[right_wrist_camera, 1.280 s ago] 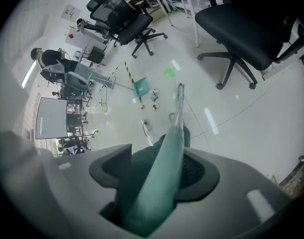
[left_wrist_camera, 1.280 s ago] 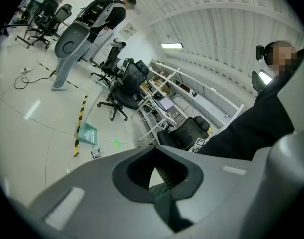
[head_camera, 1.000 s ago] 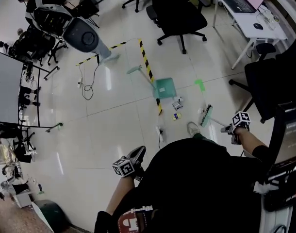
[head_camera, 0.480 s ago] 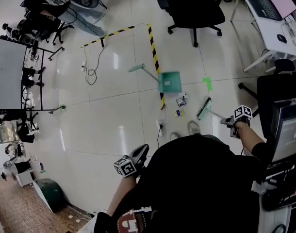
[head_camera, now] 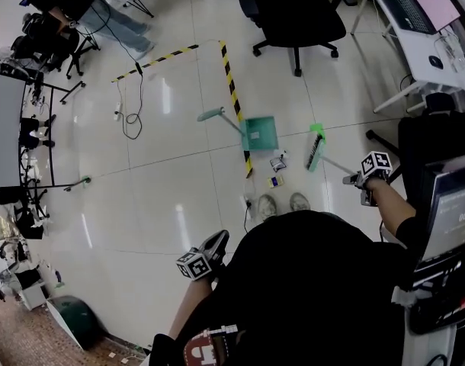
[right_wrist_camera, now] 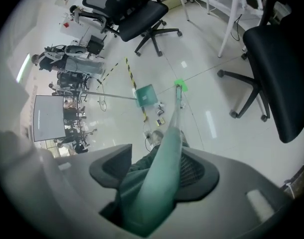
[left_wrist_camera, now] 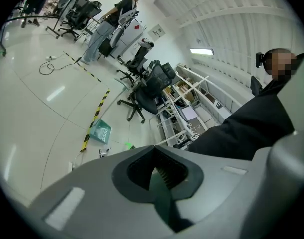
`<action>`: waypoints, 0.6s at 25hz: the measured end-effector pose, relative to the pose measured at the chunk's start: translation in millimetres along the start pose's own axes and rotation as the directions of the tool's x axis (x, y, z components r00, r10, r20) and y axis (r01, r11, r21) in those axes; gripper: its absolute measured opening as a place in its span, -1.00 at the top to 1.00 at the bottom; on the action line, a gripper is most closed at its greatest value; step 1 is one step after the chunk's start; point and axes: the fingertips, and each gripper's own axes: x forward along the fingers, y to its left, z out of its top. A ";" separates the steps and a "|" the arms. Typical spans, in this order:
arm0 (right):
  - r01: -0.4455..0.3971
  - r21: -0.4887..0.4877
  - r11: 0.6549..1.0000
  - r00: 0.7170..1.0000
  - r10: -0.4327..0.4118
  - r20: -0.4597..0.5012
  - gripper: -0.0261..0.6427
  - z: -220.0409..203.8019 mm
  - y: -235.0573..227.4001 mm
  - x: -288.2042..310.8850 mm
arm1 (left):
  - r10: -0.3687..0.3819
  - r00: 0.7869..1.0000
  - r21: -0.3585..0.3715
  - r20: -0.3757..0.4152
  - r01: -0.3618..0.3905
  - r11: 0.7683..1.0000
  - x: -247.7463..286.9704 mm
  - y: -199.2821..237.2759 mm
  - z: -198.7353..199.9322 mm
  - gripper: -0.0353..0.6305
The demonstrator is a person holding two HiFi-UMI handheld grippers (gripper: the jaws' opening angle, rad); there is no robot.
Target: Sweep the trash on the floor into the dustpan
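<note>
Down on the glossy white tiled floor (head_camera: pixel 171 197), the long-handled green plastic broom (head_camera: pixel 313 157) slants with its bristle head just right of the small scattered bits of trash (head_camera: pixel 277 163). Its teal handle runs back between the jaws of the right gripper (head_camera: pixel 367 178), which are clamped on it. The flat teal plastic dustpan (head_camera: pixel 261 133) lies just beyond the trash, beside a strip of yellow-and-black tape (head_camera: pixel 234 97). The left gripper (head_camera: pixel 198 262) hangs low by the person's side, well apart from the trash. Its jaws are pressed together with nothing between them.
</note>
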 end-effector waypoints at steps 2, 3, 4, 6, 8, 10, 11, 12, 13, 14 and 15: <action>0.011 0.020 1.000 1.000 -0.011 0.010 0.14 -13.4 -3.3 -9.5 | -0.012 1.000 0.000 -0.010 0.012 1.000 1.2 8.2 7.3 0.89; 0.019 0.033 0.999 1.000 -0.020 0.014 0.14 -19.7 -5.9 -13.9 | -0.020 1.000 0.000 -0.016 0.020 1.000 2.7 10.9 10.3 0.89; 0.029 0.046 0.999 0.999 -0.030 0.017 0.14 -25.4 -8.7 -17.8 | -0.031 0.999 0.000 -0.020 0.031 1.000 4.6 14.2 11.9 0.89; 0.054 0.070 0.996 0.998 -0.055 0.015 0.14 -35.1 -15.3 -22.8 | -0.045 0.999 -0.003 -0.026 0.045 0.999 8.2 20.3 13.1 0.89; 0.084 0.090 0.992 0.996 -0.084 -0.003 0.14 -42.7 -22.2 -22.2 | -0.050 0.998 -0.010 -0.031 0.050 0.999 9.6 22.5 14.0 0.89; 0.109 0.115 0.987 0.994 -0.107 -0.023 0.14 -46.6 -27.5 -15.1 | -0.044 0.998 -0.012 -0.042 0.044 0.999 6.0 20.0 15.4 0.89; 0.116 0.130 0.985 0.993 -0.113 -0.030 0.14 -45.8 -28.0 -9.9 | -0.040 0.998 -0.012 -0.047 0.039 0.999 2.2 17.9 16.3 0.89; 0.118 0.143 0.983 0.993 -0.115 -0.034 0.14 -42.4 -26.6 -3.9 | -0.036 0.998 -0.012 -0.046 0.035 0.999 -2.8 17.5 16.5 0.89; 0.115 0.156 0.981 0.993 -0.111 -0.034 0.14 -36.4 -23.4 2.5 | -0.032 0.999 -0.014 -0.042 0.031 0.999 -8.9 18.6 15.6 0.89; 0.107 0.170 0.980 0.994 -0.103 -0.031 0.14 -28.3 -18.2 9.1 | -0.023 0.999 -0.018 -0.040 0.022 1.000 -16.0 19.7 14.7 0.89; 0.094 0.182 0.979 0.996 -0.091 -0.026 0.14 -18.2 -10.9 15.6 | -0.007 0.999 -0.024 -0.043 0.006 1.000 -23.9 19.9 14.4 0.89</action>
